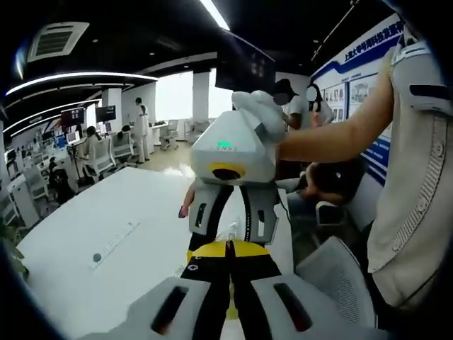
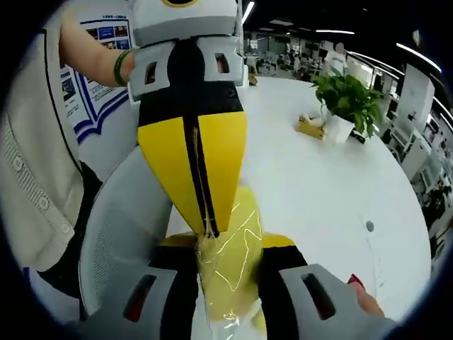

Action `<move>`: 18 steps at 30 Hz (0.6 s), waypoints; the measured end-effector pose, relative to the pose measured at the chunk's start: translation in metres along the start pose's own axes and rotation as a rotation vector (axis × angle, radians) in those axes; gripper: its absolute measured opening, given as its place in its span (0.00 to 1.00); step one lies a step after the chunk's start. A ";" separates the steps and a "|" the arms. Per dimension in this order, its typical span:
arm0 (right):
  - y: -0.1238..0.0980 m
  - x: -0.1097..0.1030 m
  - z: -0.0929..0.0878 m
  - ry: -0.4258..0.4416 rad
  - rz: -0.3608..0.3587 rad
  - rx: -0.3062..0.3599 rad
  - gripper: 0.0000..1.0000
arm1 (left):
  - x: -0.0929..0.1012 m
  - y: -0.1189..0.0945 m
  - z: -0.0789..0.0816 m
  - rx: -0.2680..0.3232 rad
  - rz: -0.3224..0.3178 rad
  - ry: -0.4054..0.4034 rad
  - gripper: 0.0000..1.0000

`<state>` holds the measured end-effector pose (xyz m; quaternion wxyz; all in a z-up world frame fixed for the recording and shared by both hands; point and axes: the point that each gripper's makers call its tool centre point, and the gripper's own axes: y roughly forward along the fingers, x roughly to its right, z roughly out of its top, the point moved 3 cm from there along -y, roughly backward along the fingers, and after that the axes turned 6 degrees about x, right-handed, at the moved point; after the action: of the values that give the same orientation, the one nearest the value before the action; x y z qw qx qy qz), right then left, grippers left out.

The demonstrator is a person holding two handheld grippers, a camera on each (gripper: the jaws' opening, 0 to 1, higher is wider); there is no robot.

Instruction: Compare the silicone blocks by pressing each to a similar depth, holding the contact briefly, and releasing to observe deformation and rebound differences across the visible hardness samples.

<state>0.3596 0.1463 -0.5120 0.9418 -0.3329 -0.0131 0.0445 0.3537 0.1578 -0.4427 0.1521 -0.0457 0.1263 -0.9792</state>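
Looking across a white worktop (image 1: pixel 92 212) in an open office, desks trailing off behind. Holding the left hand-held gripper (image 1: pixel 228 246) pressed together, its yellow tip touching a clear glossy piece (image 2: pixel 230 273), possibly a film-wrapped silicone sample; not resting on the worktop but hanging in the air above it. Pinching that piece from the opposite side with the right hand-held gripper (image 2: pixel 228 248). Passing a potted plant (image 2: pixel 347 99) farther right. Risking a slip or a torn film: pressing with nothing solid underneath, letting the piece swing away and spoiling any matched depth.
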 end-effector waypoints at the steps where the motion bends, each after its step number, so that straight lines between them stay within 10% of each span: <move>1: 0.000 0.000 0.000 -0.006 -0.003 -0.004 0.23 | 0.001 0.000 0.000 -0.001 0.000 0.000 0.00; 18: -0.002 -0.019 -0.003 -0.038 0.017 -0.065 0.05 | 0.019 0.002 -0.001 -0.009 -0.006 0.029 0.00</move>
<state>0.3411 0.1416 -0.5131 0.9298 -0.3623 -0.0294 0.0583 0.3357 0.1501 -0.4428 0.1472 -0.0323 0.1329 -0.9796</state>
